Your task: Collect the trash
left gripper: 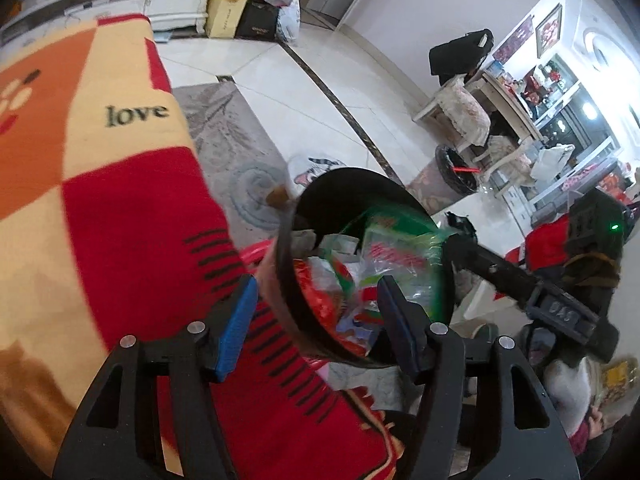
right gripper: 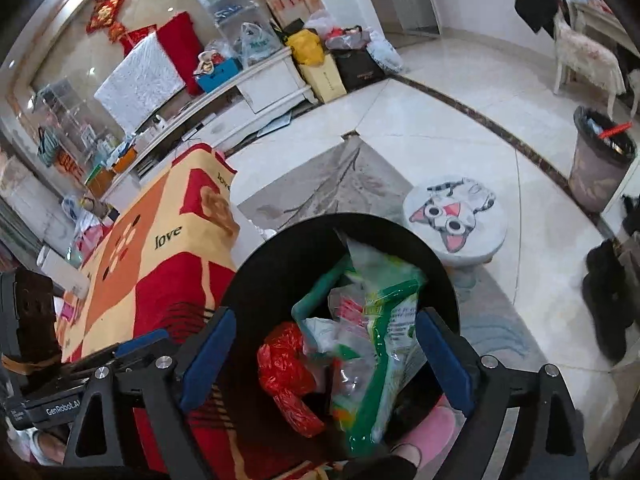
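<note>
1. Readable writing: the word "love" is printed in black on the red, orange and cream checked blanket that covers the table; it appears twice in the right wrist view. The body of the left gripper carries the partial mark "GenRobot.AI" in that same view. Print on the trash wrappers is too small to read.
2. One round black trash bin stands just beside the blanket's edge, below both grippers.
3. Trash inside the bin: one large green-and-white plastic snack bag, one crumpled red plastic bag, and several clear and white wrappers, which cannot be counted.
4. Left gripper: two blue-padded fingers stand apart, one on each side of the bin's near rim, with no pad pressing on it.
5. Right gripper: two blue-padded fingers stand wide apart above the bin's mouth, with the trash between and beneath them, ungripped.
6. One round white stool with a cartoon cat face stands on the tiled floor beyond the bin.
7. One second, grey waste bin with a black liner stands well apart, near the white chair.
8. One pink slipper shows beside the black bin's base.
</note>
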Tool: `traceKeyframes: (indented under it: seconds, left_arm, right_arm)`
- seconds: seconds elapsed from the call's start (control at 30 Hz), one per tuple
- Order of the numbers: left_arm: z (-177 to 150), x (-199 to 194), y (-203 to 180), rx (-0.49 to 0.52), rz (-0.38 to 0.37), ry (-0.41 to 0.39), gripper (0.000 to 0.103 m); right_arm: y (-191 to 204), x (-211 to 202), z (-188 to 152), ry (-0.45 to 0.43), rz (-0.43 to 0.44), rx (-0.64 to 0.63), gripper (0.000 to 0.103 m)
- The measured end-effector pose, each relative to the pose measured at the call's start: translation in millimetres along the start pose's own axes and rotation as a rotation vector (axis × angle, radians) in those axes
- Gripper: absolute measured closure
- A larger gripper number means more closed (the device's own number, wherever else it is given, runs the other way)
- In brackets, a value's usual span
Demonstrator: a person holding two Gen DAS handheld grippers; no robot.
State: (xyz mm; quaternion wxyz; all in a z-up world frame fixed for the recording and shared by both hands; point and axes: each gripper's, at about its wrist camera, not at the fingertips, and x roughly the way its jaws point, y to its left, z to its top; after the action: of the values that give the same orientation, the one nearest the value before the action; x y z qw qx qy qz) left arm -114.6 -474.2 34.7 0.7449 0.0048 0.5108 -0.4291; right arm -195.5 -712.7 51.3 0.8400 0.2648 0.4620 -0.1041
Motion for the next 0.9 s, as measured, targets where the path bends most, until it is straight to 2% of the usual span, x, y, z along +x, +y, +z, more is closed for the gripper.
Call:
traceKeyframes:
  seconds: [0.2, 0.23, 0.33, 0.4, 0.5, 0.9]
  left_arm:
    - [-14, -24, -1, 0.026, 0.070, -0.075, 0.042]
    - [-15, -26, -1, 0.029, 0.078, -0.085, 0.042]
    - [-26, -42, -5, 0.057, 0.164, -0.146, 0.042]
    - [-33, -48, -6, 0.079, 0.201, -0.180, 0.042]
    - [-41, -61, -7, 0.091, 0.198, -0.211, 0.042]
    - [-64, -121, -18, 0.133, 0.243, -0.353, 0.042]
  right_arm:
    - [16, -15, -8, -0.027, -0.014, -0.041, 0.013]
    - [22, -20, -12, -0.048, -0.041, -0.065, 0.013]
    - [41, -38, -26, -0.135, -0.123, -0.145, 0.013]
    - [52, -47, -33, -0.184, -0.145, -0.186, 0.013]
    - [67, -55, -40, -0.220, -0.172, -0.232, 0.013]
    - [100, -91, -65, -0.326, -0.138, -0.231, 0.013]
